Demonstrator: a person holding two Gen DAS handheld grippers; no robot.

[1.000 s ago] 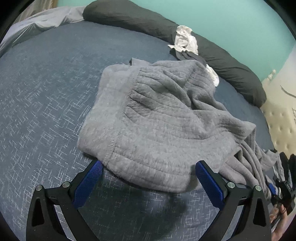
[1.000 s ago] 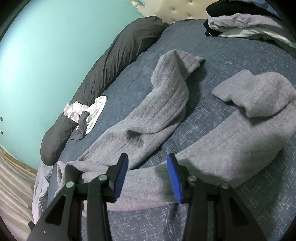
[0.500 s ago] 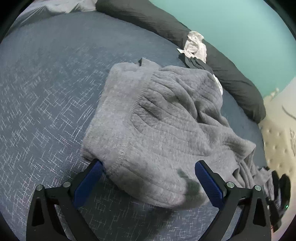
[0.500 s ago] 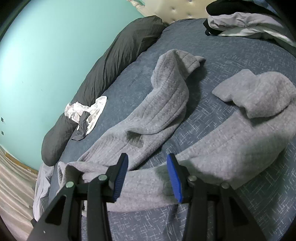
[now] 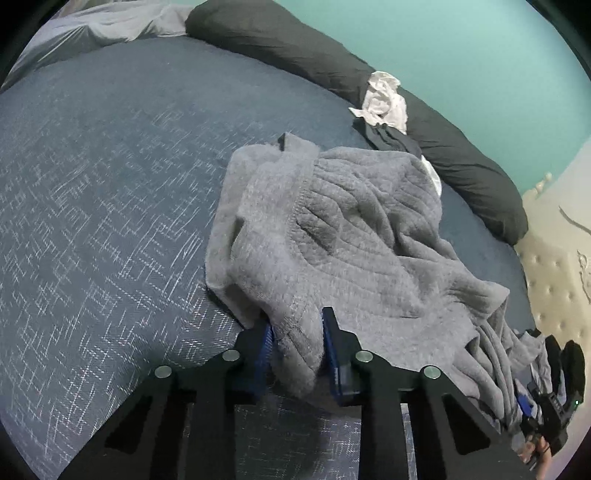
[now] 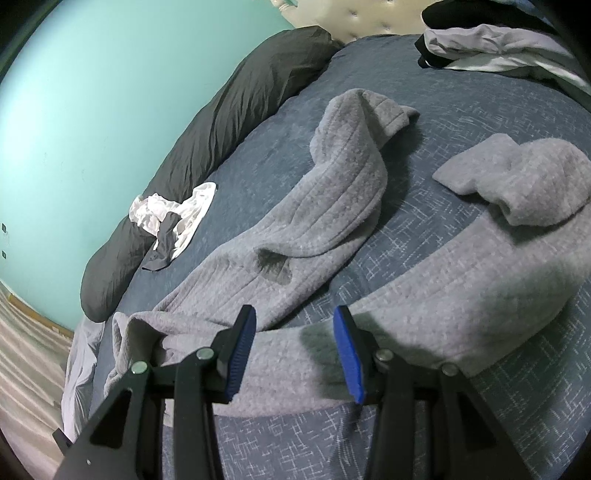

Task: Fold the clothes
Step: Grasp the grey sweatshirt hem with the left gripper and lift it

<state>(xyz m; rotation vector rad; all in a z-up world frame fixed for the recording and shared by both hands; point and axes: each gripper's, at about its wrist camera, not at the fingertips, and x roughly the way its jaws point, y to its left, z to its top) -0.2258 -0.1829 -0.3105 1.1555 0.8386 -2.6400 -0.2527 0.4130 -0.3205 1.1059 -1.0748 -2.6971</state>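
- Grey sweatpants (image 5: pixel 351 236) lie on a bed (image 5: pixel 110 184) with a dark blue, white-flecked cover.
- Left gripper (image 5: pixel 297 354): jaws have just been closing, and now pinch a bunched fold of the waistband end between the blue pads (image 5: pixel 264 347) — fabric bulges out below the pads.
- From the left wrist view the rest of the pants runs off to the right in crumpled ridges toward the other gripper, seen small at the lower right edge.
- Right gripper (image 6: pixel 295 354): jaws part-way apart, blue pads either side of a flat stretch of grey fabric; cannot tell whether cloth is caught between them.
- Right wrist view: two legs (image 6: pixel 332 206) spread apart over the cover — one runs up toward the top, its cuff folded over; the other lies to the right, its end doubled back.
- Long dark bolster (image 6: pixel 221 122) lies along the bed's far edge against a teal wall (image 6: pixel 92 92).
- Small white and dark garments (image 6: pixel 173 218) rest by the bolster, well apart from the pants.
- More clothes (image 6: pixel 480 40) piled at the top right, near a tufted cream headboard (image 6: pixel 369 18).
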